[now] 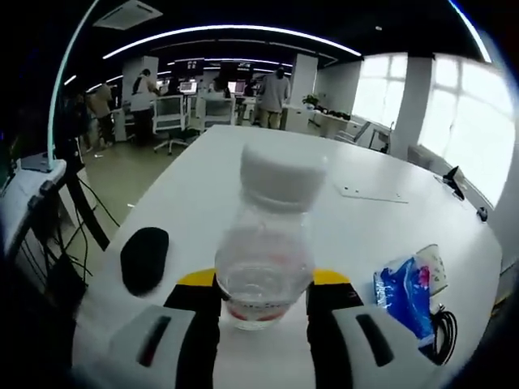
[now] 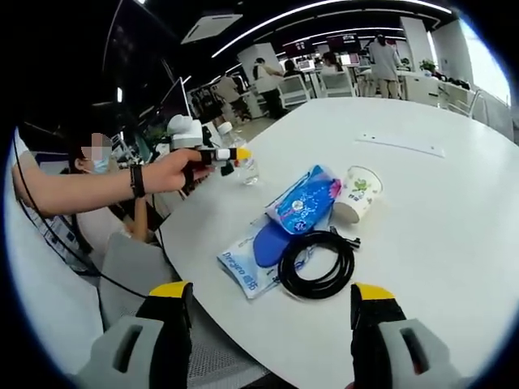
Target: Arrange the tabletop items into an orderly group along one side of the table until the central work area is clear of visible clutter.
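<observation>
A clear plastic bottle (image 1: 263, 259) with a white cap stands on the white table (image 1: 357, 227), and my left gripper (image 1: 263, 279) is shut on its lower body. A black mouse (image 1: 144, 258) lies to its left; a blue packet (image 1: 404, 296), a paper cup (image 1: 435, 266) and a black cable (image 1: 443, 332) lie to its right. In the right gripper view, my right gripper (image 2: 270, 296) stands wide open just above the coiled cable (image 2: 316, 263). Beyond it lie a white tissue pack (image 2: 239, 261), the blue packet (image 2: 304, 203) and the tipped cup (image 2: 357, 193). Farther left a hand holds the left gripper (image 2: 233, 154) at the bottle (image 2: 246, 168).
A flat sheet of paper (image 1: 373, 193) (image 2: 401, 144) lies farther along the table. The table's curved edge (image 2: 203, 275) runs close under my right gripper. A person sits off the table's left side, and people, desks and chairs stand in the room behind.
</observation>
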`<move>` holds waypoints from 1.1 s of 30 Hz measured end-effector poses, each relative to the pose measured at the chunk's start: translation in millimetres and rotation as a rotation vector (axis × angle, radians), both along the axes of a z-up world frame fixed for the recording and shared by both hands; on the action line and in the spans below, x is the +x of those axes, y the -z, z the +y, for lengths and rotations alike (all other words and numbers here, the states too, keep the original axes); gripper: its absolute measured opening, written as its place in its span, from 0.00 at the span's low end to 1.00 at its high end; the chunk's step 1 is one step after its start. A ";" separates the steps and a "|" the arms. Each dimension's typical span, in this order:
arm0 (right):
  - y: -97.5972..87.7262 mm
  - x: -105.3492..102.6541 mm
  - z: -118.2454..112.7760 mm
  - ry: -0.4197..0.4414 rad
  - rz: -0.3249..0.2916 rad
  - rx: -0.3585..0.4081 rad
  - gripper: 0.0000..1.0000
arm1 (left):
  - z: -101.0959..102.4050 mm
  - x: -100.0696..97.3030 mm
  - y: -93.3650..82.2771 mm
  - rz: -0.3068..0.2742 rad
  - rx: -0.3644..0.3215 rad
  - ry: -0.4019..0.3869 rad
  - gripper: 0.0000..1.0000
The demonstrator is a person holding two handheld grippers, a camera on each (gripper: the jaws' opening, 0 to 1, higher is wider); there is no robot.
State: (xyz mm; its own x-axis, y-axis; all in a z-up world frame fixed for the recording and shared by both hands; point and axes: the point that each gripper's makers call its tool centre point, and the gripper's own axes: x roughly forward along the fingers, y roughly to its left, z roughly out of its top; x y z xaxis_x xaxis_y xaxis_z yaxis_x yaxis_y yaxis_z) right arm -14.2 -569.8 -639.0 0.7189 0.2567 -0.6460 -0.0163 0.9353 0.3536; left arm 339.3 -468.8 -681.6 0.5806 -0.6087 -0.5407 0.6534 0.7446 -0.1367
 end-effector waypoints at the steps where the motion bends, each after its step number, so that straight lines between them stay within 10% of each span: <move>1: 0.3 0.7 1.2 -0.002 0.000 0.001 0.82 | -0.2 0.4 0.1 -0.001 0.001 0.010 0.40; 33: 8.2 6.0 7.4 -0.001 -0.019 0.009 0.82 | 24.9 -27.3 -25.8 0.002 -0.082 0.097 0.47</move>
